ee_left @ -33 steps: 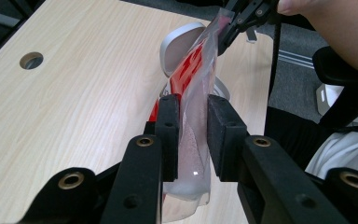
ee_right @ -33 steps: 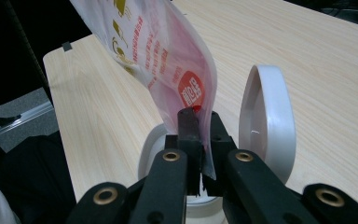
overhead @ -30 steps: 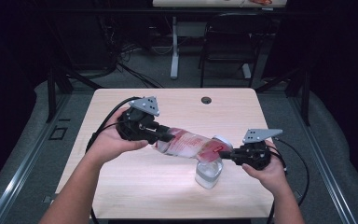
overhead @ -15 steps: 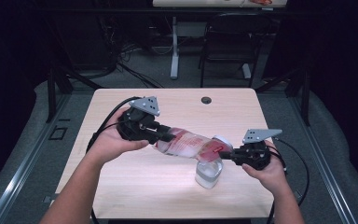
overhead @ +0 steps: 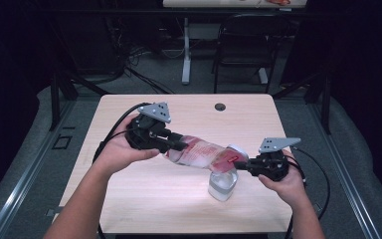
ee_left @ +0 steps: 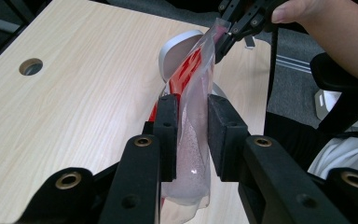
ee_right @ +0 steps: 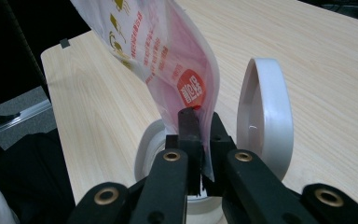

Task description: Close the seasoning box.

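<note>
A red-and-clear plastic pouch [overhead: 201, 152] hangs tilted between my two grippers above the wooden table [overhead: 189, 114]. My left gripper [overhead: 176, 144] is shut on the pouch's upper end [ee_left: 191, 140]. My right gripper [overhead: 241, 163] is shut on the lower corner of the pouch [ee_right: 186, 88]. Directly beneath that corner stands a clear jar [overhead: 223, 183] with its white hinged lid [ee_right: 263, 114] flipped up. The jar's white rim [ee_right: 151, 140] lies just below my right jaws.
A round cable hole [overhead: 220, 106] sits near the table's far edge. Black cables [overhead: 318, 174] trail off both grippers. A chair [overhead: 238, 50] and a desk leg [overhead: 185, 50] stand on the floor beyond the table.
</note>
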A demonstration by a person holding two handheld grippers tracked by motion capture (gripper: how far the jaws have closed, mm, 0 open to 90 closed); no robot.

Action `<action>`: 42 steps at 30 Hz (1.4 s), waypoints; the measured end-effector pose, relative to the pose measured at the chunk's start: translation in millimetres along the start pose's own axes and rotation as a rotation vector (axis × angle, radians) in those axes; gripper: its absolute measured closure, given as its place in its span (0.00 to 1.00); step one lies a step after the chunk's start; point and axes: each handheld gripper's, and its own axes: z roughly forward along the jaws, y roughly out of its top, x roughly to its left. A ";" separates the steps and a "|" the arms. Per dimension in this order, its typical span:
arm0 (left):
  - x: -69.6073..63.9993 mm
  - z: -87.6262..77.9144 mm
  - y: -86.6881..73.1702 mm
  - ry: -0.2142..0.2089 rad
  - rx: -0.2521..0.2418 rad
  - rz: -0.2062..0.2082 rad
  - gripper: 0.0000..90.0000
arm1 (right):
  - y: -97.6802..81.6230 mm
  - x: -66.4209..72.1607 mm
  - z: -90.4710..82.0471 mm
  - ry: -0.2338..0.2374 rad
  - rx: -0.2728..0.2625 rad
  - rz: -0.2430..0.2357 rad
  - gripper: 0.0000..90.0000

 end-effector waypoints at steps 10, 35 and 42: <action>0.1 0.4 -0.4 0.002 -0.008 -0.002 0.83 | -0.2 -0.5 0.0 0.001 0.002 0.000 0.99; -0.1 1.3 1.8 0.004 -0.017 0.002 0.82 | -1.7 -2.5 -0.1 0.003 0.004 0.008 0.99; 0.0 1.6 2.1 0.002 -0.020 0.002 0.82 | -2.2 -3.0 0.0 0.006 0.003 0.009 0.99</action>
